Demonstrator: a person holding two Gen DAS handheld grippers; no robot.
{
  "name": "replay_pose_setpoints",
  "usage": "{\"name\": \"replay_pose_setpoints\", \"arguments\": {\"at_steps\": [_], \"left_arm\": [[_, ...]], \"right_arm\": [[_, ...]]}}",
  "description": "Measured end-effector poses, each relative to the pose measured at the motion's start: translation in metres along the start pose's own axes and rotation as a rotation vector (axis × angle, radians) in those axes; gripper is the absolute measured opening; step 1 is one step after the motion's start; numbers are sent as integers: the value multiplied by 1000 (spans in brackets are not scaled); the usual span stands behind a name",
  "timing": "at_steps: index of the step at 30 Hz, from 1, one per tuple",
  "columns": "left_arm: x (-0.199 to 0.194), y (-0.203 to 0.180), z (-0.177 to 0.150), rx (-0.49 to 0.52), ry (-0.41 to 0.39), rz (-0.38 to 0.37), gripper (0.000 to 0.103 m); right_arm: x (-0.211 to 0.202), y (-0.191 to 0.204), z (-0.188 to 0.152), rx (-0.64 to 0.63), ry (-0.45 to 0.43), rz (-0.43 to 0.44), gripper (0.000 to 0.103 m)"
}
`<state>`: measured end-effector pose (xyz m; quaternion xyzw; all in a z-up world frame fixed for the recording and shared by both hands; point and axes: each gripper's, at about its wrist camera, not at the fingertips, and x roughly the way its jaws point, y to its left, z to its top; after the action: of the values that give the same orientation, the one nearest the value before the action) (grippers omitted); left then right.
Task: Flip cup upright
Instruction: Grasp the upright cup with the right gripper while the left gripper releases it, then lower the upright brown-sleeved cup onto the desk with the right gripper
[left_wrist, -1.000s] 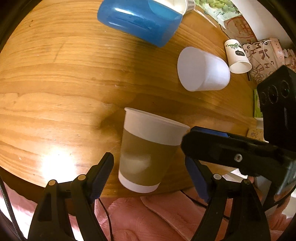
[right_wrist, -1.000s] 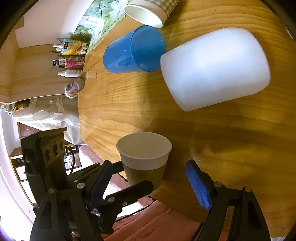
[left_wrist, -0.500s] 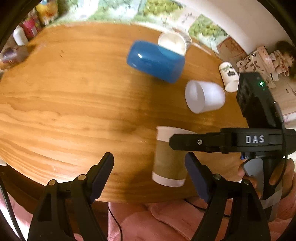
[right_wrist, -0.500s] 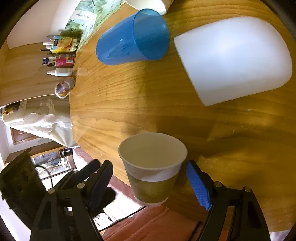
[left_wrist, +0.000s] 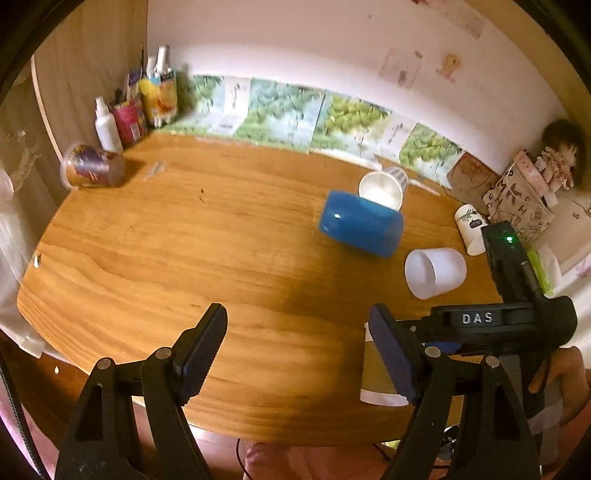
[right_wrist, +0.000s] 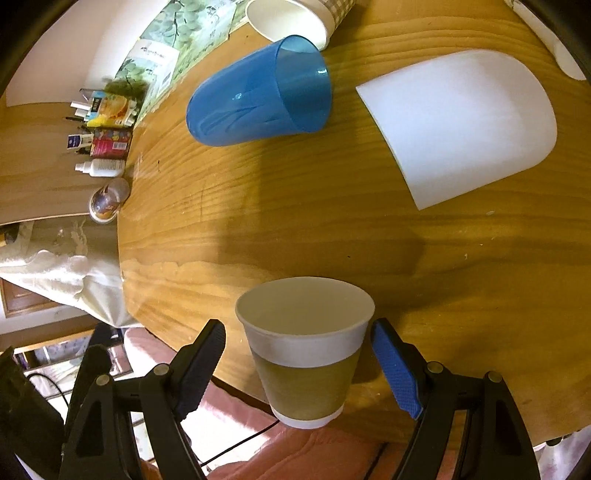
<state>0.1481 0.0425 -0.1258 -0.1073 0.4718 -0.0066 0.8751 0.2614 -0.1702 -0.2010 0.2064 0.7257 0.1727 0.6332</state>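
From the left wrist camera, the left tongs (left_wrist: 297, 347) are wide open and hold nothing. A blue cup (left_wrist: 360, 222) lies on its side far ahead of them. A white cup (left_wrist: 435, 272) lies tipped near it. The other tool reads "DAS".

From the right wrist camera, the paper cup (right_wrist: 306, 350) stands upright and looks empty, between the fingers of the right tongs (right_wrist: 297, 363). They are open, with a gap on each side.
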Motion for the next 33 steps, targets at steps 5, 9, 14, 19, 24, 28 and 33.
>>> {"name": "replay_pose_setpoints", "arguments": {"at_steps": [5, 9, 14, 19, 24, 28, 33], "left_arm": [[-13, 4, -7, 46, -42, -5, 81], [-27, 8, -15, 96, -80, -31, 81], [-43, 9, -25, 157, -123, -50, 81], [-49, 13, -30, 186, -117, -99, 81], [-54, 11, -32, 208, -125, -116, 81], [-59, 10, -32, 219, -146, -119, 81], [-64, 9, -31, 221, -167, -131, 81]], "right_arm": [[3, 7, -4, 10, -36, -18, 82], [5, 11, -6, 14, -63, -55, 82], [8, 14, -9, 28, -96, -71, 73], [8, 13, -18, 42, -126, -65, 70], [3, 14, -29, 36, -175, -55, 69], [-2, 16, -38, 21, -220, -43, 68], [-16, 25, -53, -35, -328, -46, 67]]}}
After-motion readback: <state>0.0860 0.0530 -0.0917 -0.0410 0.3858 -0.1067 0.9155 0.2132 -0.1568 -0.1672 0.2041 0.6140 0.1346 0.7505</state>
